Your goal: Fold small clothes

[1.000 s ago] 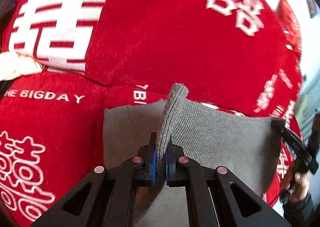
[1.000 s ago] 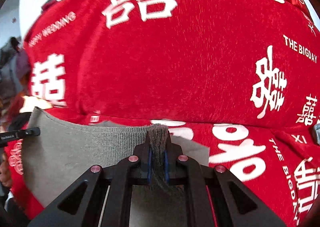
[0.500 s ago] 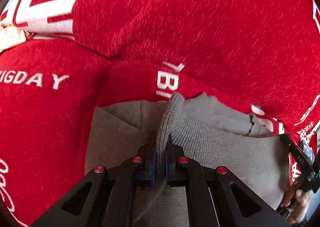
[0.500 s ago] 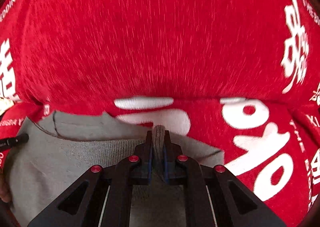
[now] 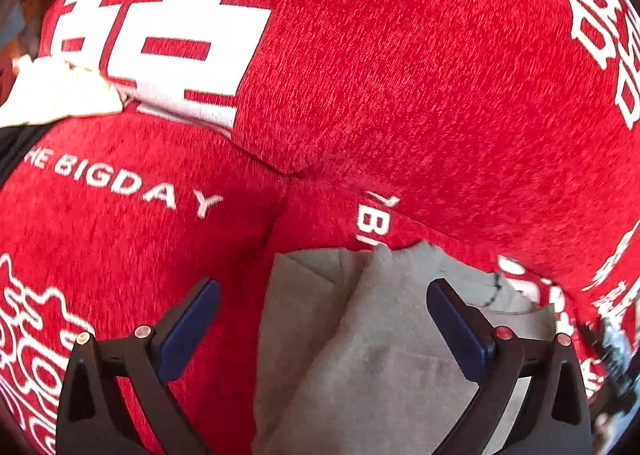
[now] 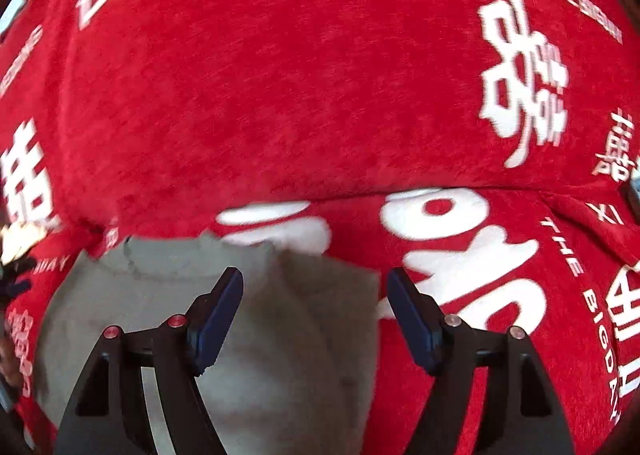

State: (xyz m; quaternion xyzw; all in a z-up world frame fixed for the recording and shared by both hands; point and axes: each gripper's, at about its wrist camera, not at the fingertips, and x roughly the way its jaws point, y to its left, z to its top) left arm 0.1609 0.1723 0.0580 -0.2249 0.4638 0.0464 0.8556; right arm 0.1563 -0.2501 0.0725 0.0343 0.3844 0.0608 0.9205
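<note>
A small grey knit garment (image 5: 380, 339) lies folded on a red sofa seat; it also shows in the right wrist view (image 6: 260, 331). My left gripper (image 5: 324, 307) is open, its blue-padded fingers (image 5: 456, 319) spread either side of the garment's left end, holding nothing. My right gripper (image 6: 316, 303) is open over the garment's right end, with one finger (image 6: 216, 311) above the grey cloth and the other above the red cover. The folded top layer reaches the seat's back crease.
The sofa is covered in red plush cloth (image 5: 400, 75) with white characters and the words THE BIGDAY. The back cushion (image 6: 280, 75) rises right behind the garment. A cream cloth (image 5: 52, 91) lies at the far left.
Both grippers have let go of the grey garment's edge and opened wide. The lifted edge has dropped flat onto the rest of the garment near the seat's back.
</note>
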